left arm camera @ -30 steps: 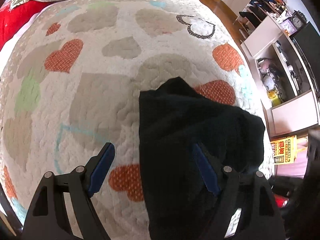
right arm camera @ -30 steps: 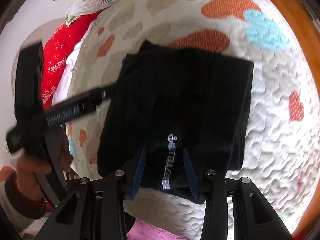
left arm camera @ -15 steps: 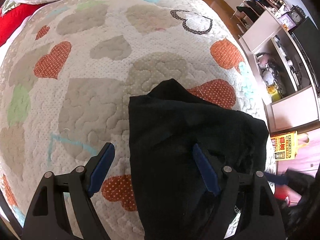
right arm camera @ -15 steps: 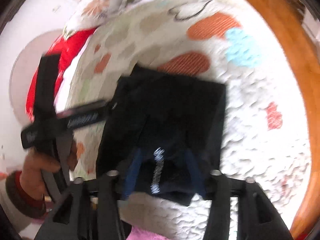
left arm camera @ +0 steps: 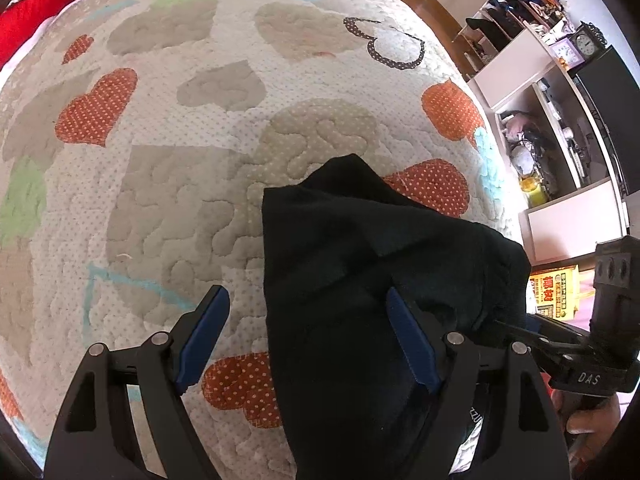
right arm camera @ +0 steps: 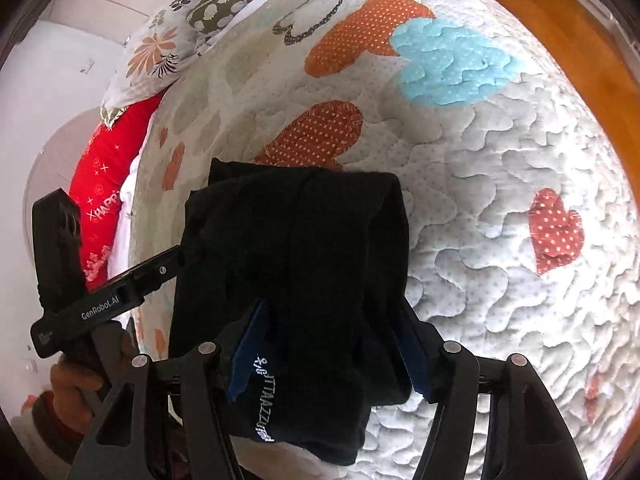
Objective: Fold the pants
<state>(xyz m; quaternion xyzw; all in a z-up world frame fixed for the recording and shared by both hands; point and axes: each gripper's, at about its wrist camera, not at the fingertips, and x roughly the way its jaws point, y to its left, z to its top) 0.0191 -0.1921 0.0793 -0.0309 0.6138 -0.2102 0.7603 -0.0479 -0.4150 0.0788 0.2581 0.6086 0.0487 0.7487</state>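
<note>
Black pants [left arm camera: 360, 280] lie folded in a thick bundle on the heart-patterned quilt [left arm camera: 180, 200], near the bed's front right edge. My left gripper [left arm camera: 304, 300] hovers open over the bundle's left edge, with one finger above the quilt and the other above the cloth. In the right wrist view the pants [right arm camera: 300, 240] show white lettering [right arm camera: 262, 396] on their near end. That end lies between the fingers of my right gripper [right arm camera: 330, 320], whose jaws stand apart around it; the cloth hides the right fingertip.
Patterned pillows [right arm camera: 160, 52] and a red cushion [right arm camera: 104, 184] sit at the head of the bed. A white shelf unit [left arm camera: 560, 140] with clutter stands beyond the right edge, with a yellow bag [left arm camera: 554, 292] below it. Wooden floor [right arm camera: 560, 20] borders the bed.
The right gripper's jaws have widened around the near end of the pants, and it has shifted and rolled. It now shows at the right of the left wrist view. The left gripper has stayed put.
</note>
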